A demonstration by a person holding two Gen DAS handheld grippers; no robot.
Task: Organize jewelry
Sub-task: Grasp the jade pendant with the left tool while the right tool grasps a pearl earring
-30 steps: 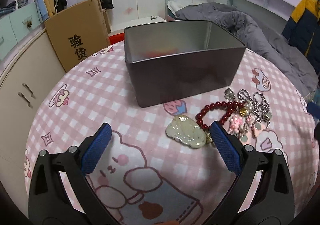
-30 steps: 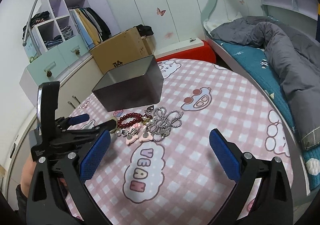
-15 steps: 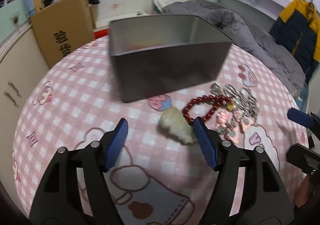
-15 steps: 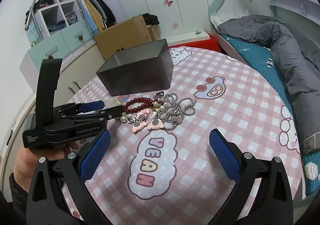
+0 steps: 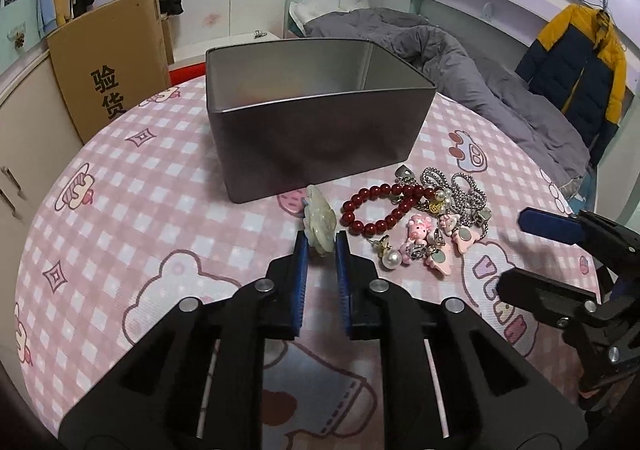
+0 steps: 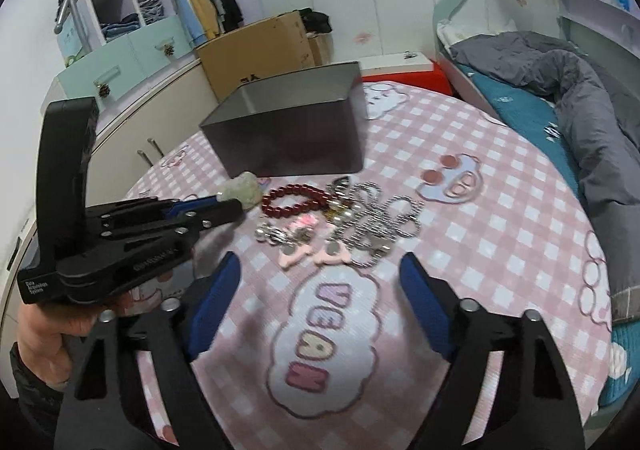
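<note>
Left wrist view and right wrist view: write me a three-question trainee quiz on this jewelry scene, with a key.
1. True or false: the left gripper is shut on the pale jade pendant.
2. Which item lies nearest the pendant? A) red bead bracelet B) silver chains C) pink charms
3. Fill in: the right gripper is ____.

Key: 1 true. 2 A. 3 open, holding nothing, over the checked tablecloth short of the metal tin.
</note>
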